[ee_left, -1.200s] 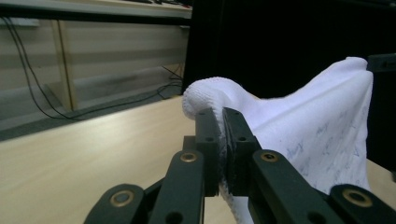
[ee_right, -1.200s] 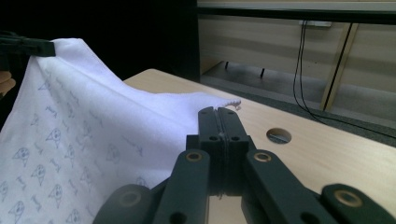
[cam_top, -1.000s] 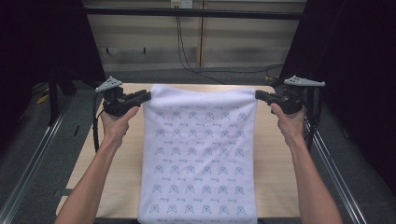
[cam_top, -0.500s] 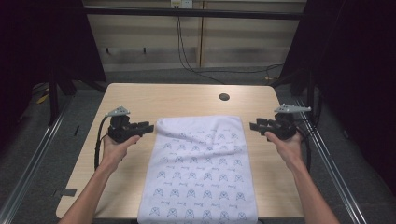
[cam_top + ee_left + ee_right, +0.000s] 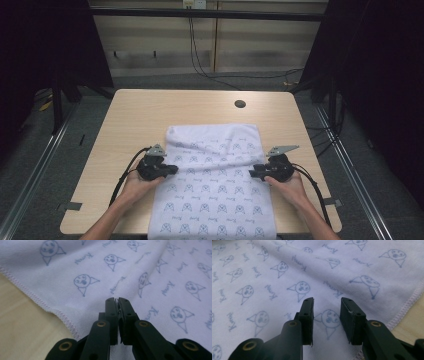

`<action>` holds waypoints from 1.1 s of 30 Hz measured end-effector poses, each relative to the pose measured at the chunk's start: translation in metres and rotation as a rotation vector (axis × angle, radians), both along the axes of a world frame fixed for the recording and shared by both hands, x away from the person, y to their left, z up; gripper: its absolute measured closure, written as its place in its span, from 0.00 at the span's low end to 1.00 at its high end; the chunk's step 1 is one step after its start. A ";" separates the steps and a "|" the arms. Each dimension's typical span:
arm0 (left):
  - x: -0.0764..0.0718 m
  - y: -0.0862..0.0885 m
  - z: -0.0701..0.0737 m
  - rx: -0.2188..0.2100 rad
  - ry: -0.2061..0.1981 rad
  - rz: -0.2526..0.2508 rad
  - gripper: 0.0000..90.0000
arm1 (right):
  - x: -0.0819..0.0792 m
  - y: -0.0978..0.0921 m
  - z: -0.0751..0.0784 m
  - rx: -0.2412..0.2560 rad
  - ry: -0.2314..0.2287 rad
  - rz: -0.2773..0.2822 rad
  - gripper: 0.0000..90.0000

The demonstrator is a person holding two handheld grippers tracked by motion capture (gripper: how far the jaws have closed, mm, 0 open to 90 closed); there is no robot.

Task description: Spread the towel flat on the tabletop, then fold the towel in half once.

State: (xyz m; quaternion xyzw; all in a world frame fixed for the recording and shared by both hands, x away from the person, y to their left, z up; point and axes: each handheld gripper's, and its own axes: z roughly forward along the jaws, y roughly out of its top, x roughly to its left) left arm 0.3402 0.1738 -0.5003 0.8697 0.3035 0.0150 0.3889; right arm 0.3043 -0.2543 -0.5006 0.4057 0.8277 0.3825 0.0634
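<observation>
A white cloth [image 5: 215, 150] printed with small blue faces lies on the wooden table [image 5: 140, 115], doubled over, and its near end hangs off the front edge. My left gripper [image 5: 172, 169] rests at the cloth's left hem. In the left gripper view the gripper [image 5: 117, 300] has its jaws pressed together with a sliver of the cloth [image 5: 150, 265] pinched at the tips. At the right hem my right gripper [image 5: 251, 173] lies low on the fabric. The right gripper view shows this gripper [image 5: 327, 302] open over the cloth [image 5: 262, 270], holding nothing.
A round cable hole [image 5: 240, 104] sits in the tabletop beyond the cloth. Bare wood shows to the left [image 5: 20, 322] and right [image 5: 412, 315] of the cloth. Metal rails [image 5: 45, 150] run along both sides of the table. Cables [image 5: 200, 50] trail on the floor behind.
Both grippers came toward the person and down, carrying the cloth's far edge over the near part. The right gripper's jaws now stand apart on the laid cloth.
</observation>
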 end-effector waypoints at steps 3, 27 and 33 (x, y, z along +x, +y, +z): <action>-0.008 0.008 -0.001 -0.028 0.030 0.006 0.97 | -0.005 0.003 0.000 -0.025 -0.024 0.016 0.71; -0.064 -0.003 0.001 -0.064 0.111 -0.098 0.87 | -0.083 -0.016 0.005 -0.047 0.020 0.030 0.92; -0.073 0.002 0.005 -0.051 0.111 -0.128 0.78 | -0.089 -0.014 0.007 -0.045 0.044 0.038 0.83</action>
